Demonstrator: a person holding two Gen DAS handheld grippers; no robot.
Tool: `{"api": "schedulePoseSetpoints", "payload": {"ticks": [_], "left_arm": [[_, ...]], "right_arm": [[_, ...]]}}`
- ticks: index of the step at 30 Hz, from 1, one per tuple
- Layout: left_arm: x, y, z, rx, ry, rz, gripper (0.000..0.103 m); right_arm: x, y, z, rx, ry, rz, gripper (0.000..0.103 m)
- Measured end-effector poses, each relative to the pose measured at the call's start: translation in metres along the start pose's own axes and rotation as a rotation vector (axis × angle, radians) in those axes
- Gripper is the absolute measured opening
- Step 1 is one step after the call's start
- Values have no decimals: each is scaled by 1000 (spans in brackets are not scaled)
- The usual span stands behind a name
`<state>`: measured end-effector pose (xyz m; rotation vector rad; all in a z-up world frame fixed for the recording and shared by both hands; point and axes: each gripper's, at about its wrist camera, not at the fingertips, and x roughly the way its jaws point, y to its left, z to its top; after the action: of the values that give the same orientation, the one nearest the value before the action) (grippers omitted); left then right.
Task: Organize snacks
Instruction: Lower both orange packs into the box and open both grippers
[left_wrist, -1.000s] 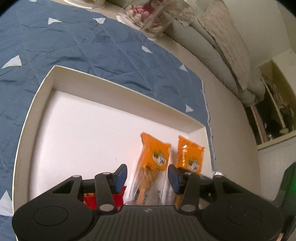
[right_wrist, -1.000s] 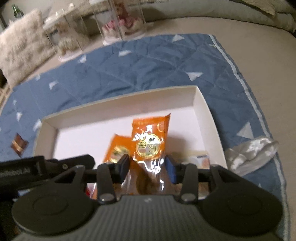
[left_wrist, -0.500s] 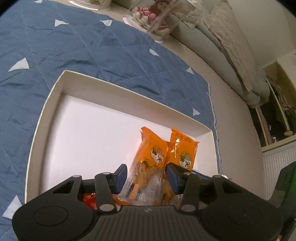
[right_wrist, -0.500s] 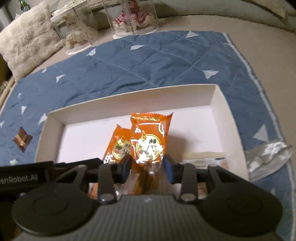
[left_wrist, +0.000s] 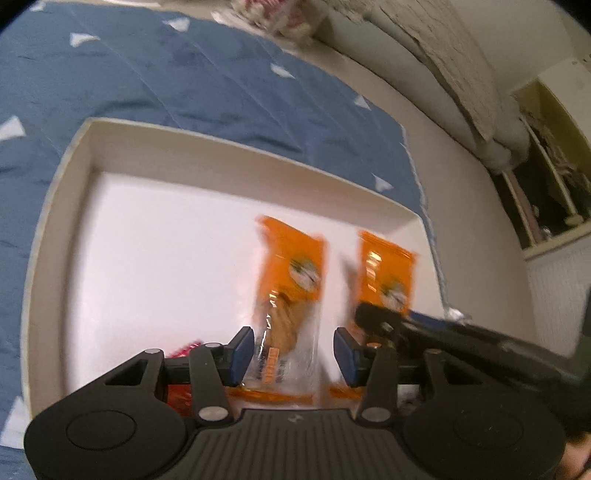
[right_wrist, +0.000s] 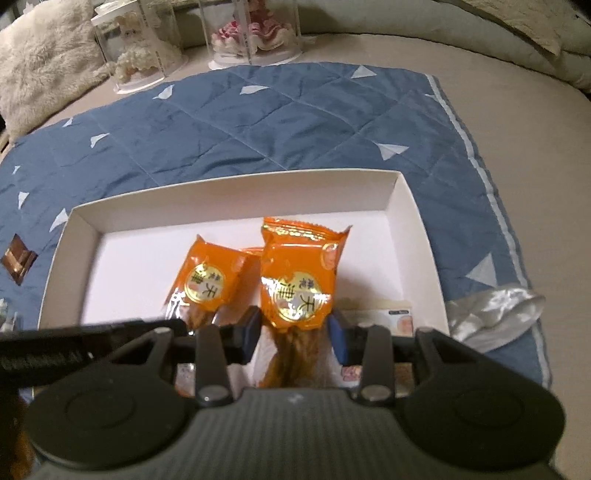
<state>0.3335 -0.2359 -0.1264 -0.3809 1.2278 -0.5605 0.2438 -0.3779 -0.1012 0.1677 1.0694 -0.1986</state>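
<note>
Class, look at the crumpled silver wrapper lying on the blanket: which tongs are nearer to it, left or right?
Right. The right tongs are over the right part of the box, and the wrapper lies just outside that wall. The left tongs are farther left.

Left half of the white tray (left_wrist: 88, 147) is bare floor, so plenty of room to come in there. The right side's crowded: two orange snack packs (right_wrist: 299, 280) (right_wrist: 208, 280) standing up side by side, the left claw (left_wrist: 293, 354) close in front, and flat packets (right_wrist: 384, 317) along the near right wall.
</note>
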Motion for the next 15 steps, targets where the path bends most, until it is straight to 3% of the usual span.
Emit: {"api": "schedulePoseSetpoints", "payload": {"ticks": [4, 10, 13, 15], "left_arm": [[3, 3, -1, -17, 27, -51, 47], [-10, -9, 2, 62, -27, 39, 47], [-18, -13, 3, 89, -41, 74, 48], [-26, -16, 1, 106, -52, 91, 49]], "right_arm": [[10, -6, 2, 41, 0, 35, 45], [8, -6, 5, 52, -8, 52, 45], [-4, -6, 5, 56, -42, 62, 52], [-14, -7, 4, 51, -71, 67, 65]]}}
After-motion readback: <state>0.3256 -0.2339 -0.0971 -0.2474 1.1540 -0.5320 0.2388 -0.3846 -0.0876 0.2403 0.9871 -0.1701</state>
